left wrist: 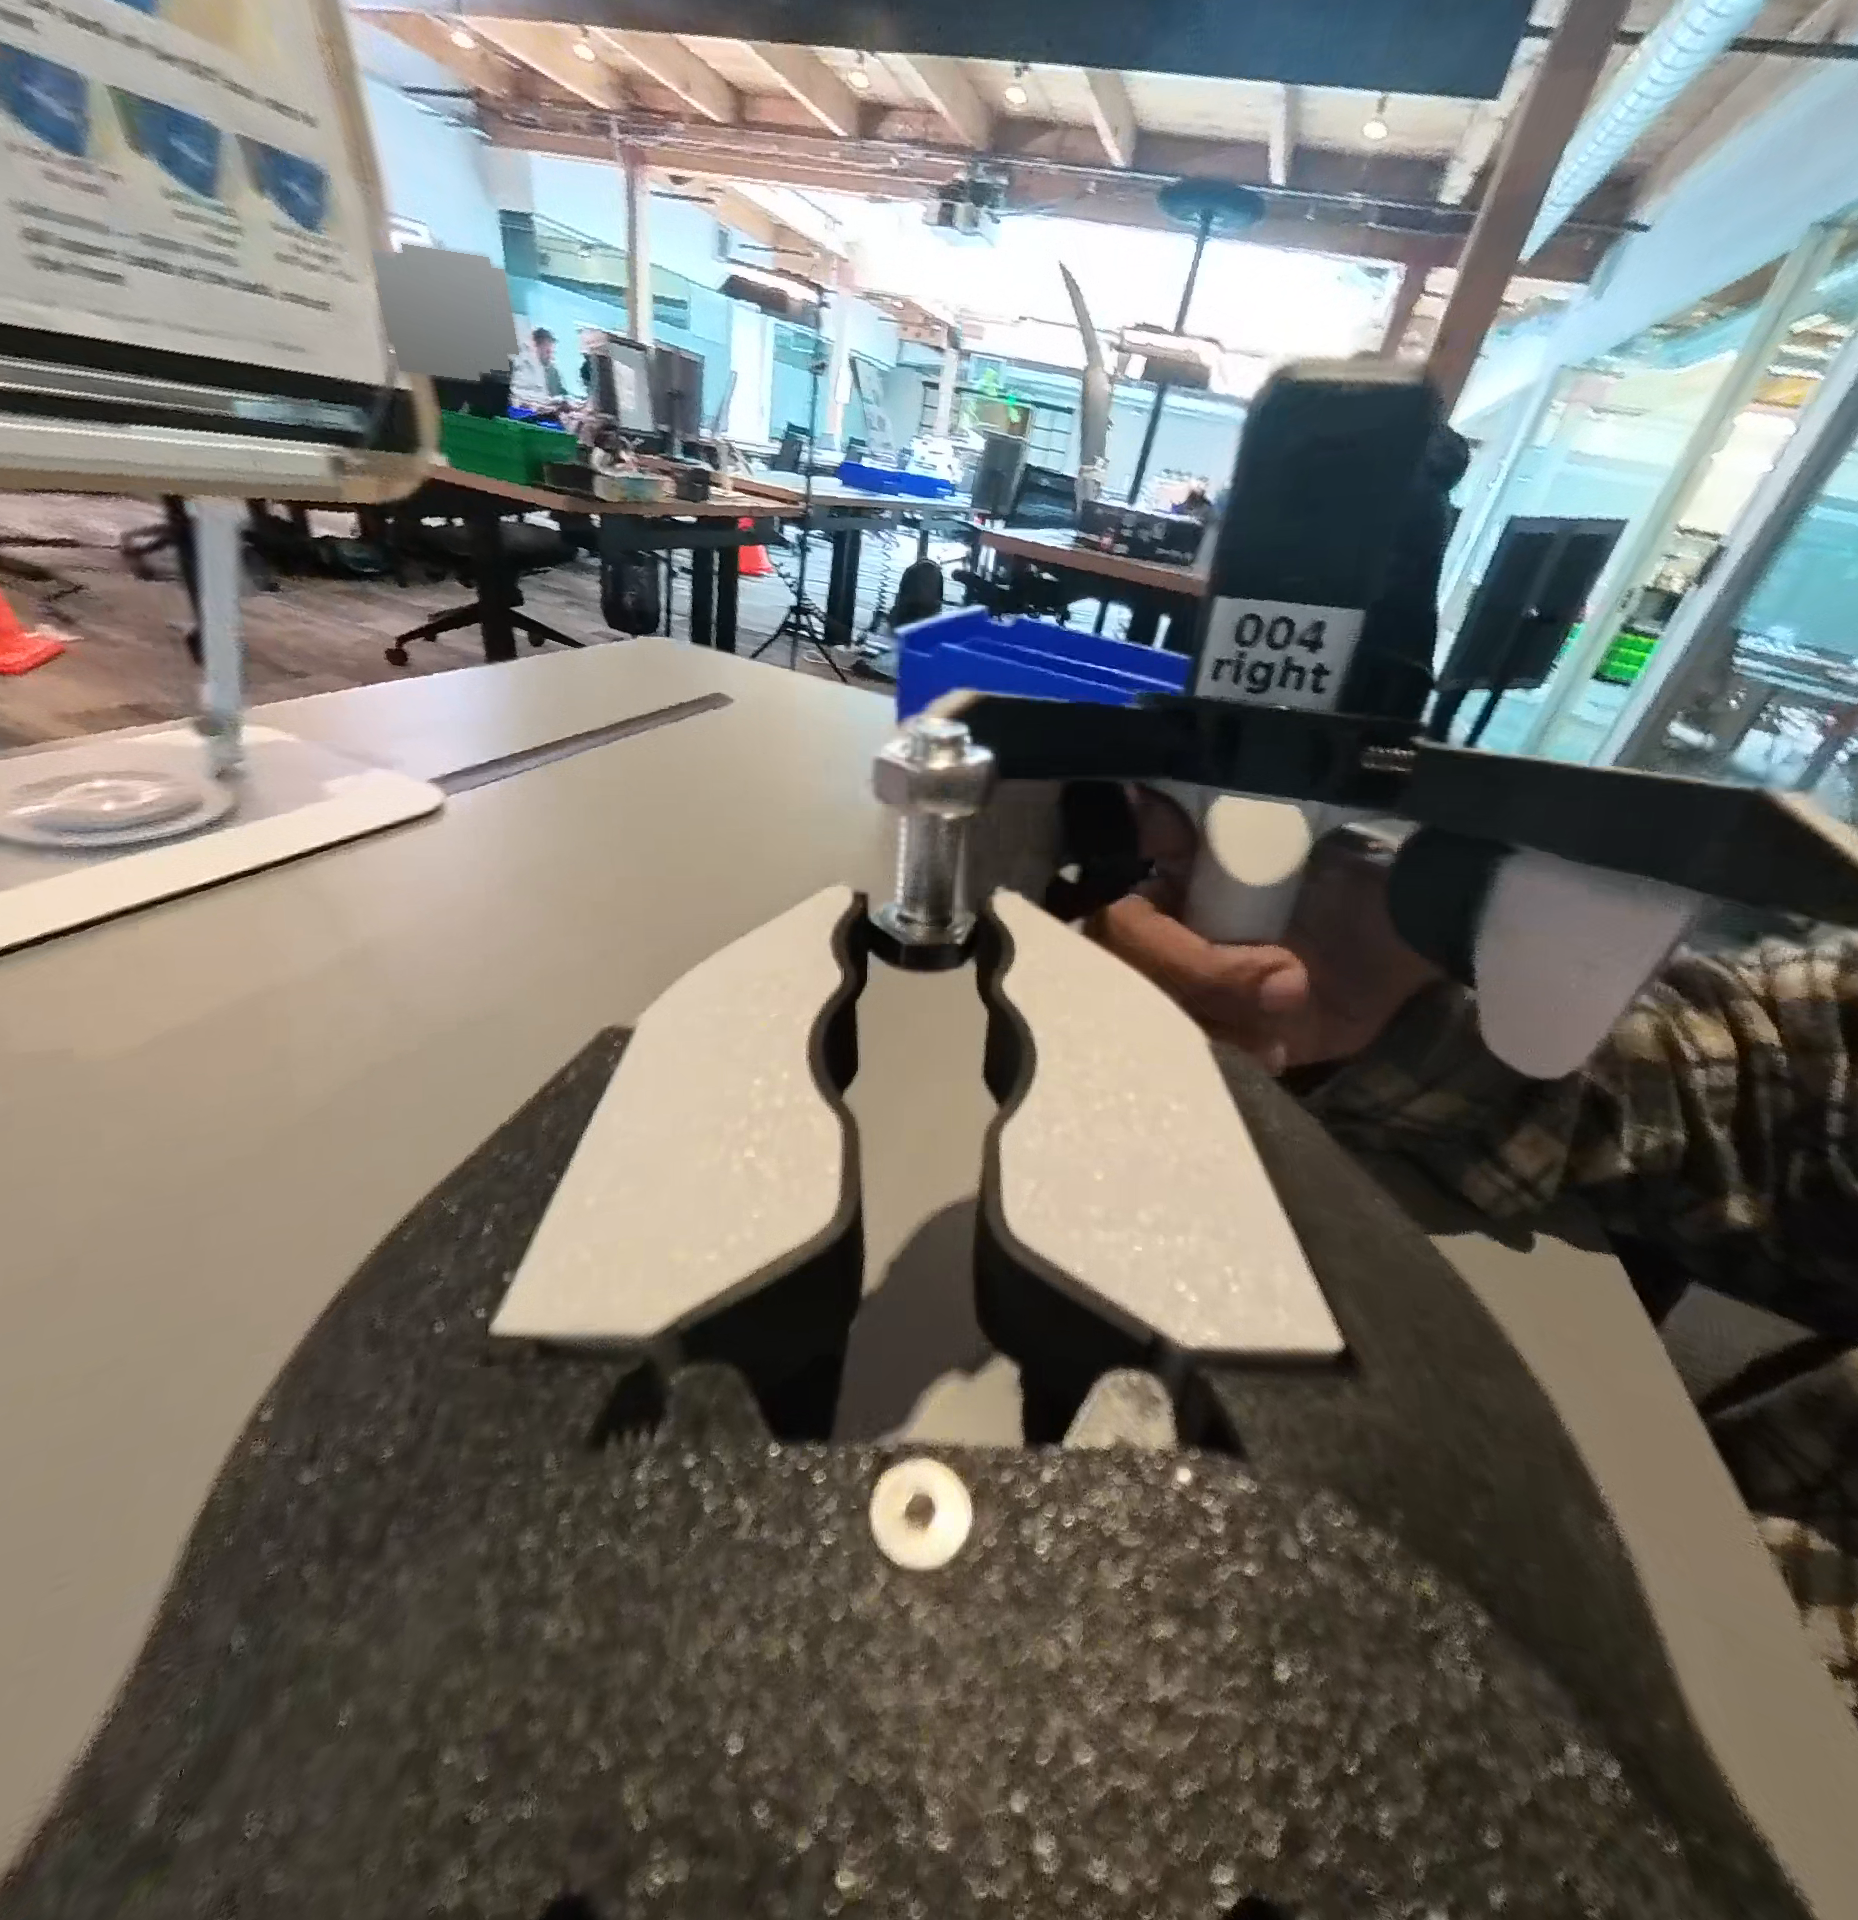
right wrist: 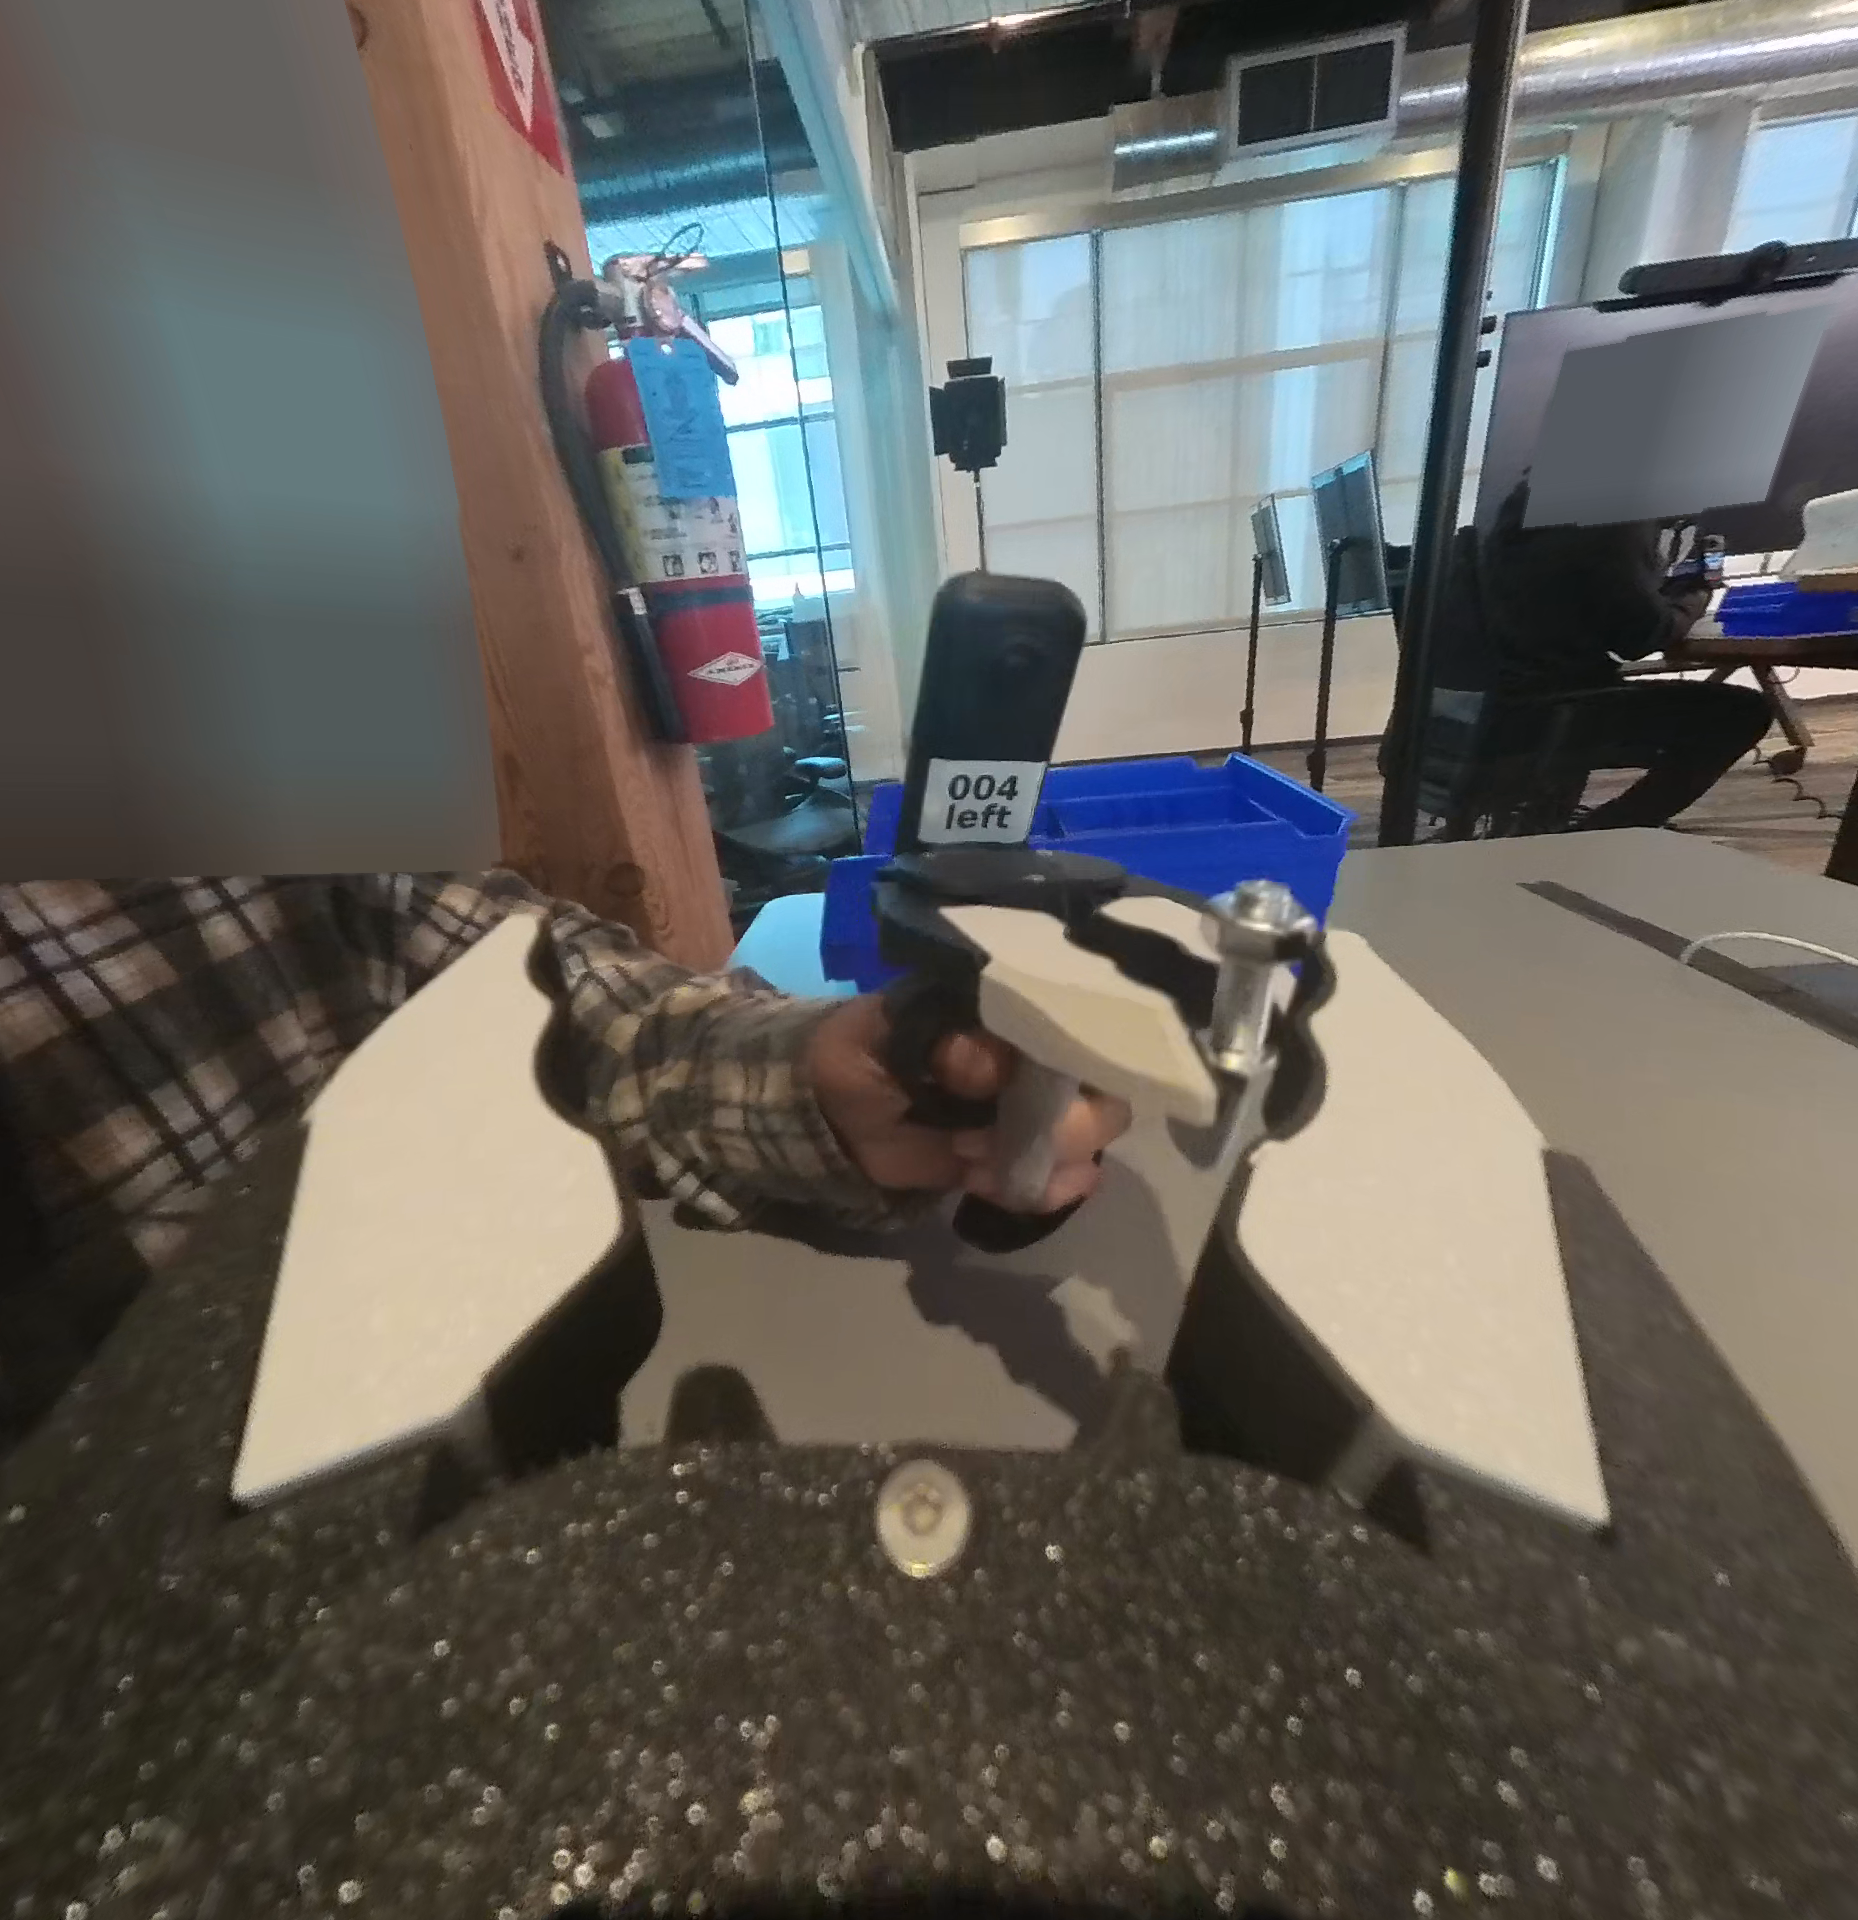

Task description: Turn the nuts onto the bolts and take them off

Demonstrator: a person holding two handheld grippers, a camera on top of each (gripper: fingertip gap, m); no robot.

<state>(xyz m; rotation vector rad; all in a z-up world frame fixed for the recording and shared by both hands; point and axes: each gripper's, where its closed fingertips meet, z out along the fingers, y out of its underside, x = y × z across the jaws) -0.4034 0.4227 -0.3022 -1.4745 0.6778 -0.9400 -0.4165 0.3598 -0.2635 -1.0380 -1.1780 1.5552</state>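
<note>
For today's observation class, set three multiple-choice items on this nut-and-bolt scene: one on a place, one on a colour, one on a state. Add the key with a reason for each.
1. Where does the nut sit on the upright bolt?
A) against its lower end
B) near its top end
C) off it altogether

2. What colour is the bin behind the bolt?
A) yellow
B) white
C) blue

3. What state is the left tool in?
A) shut on the bolt's lower end
B) wide open, clear of the bolt
C) shut on the nut

Key:
1 B, the nut sits high with bare thread below it.
2 C, its walls are plainly blue.
3 A, it pinches the bolt's hex head.
</note>
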